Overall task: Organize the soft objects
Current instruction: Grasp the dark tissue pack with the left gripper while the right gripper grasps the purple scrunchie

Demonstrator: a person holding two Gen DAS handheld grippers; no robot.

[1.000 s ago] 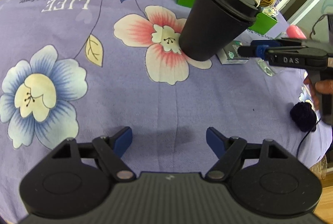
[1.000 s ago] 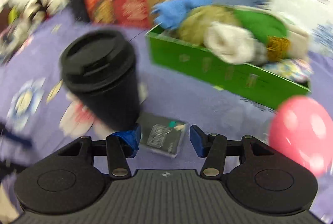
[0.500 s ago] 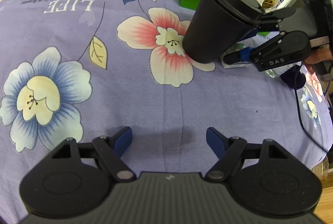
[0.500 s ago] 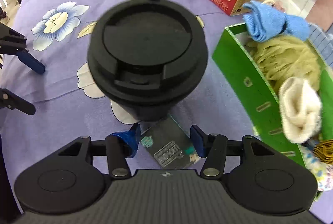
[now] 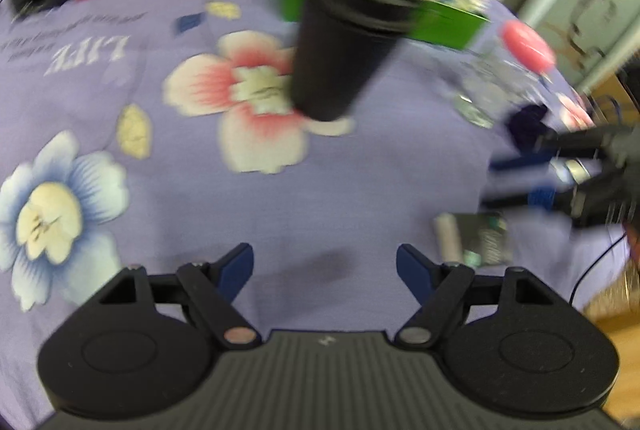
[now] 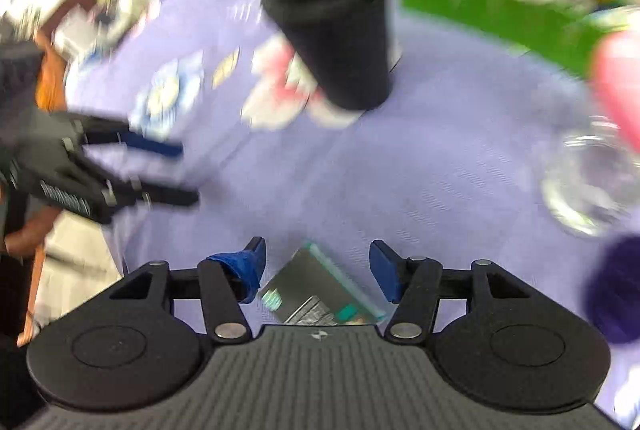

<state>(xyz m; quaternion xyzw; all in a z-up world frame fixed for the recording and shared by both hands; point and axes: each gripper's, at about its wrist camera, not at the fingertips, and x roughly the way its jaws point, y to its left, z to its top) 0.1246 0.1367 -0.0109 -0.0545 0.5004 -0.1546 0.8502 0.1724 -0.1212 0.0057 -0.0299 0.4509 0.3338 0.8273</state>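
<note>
Right wrist view: right gripper (image 6: 316, 270) jaws part-open, empty, over dark packet (image 6: 320, 294) | left gripper (image 5: 324, 264) wide, empty | step: between picks | next: navy pom-pom (image 6: 616, 294) into green box (image 6: 492, 10)

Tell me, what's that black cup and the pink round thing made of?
The black cup looks like matte plastic, or maybe coated metal: dull, with no shine, under a fitted lid. The pink round thing looks smooth and rubbery or foamy, like a squishy ball, but the blur leaves that unsure.
</note>
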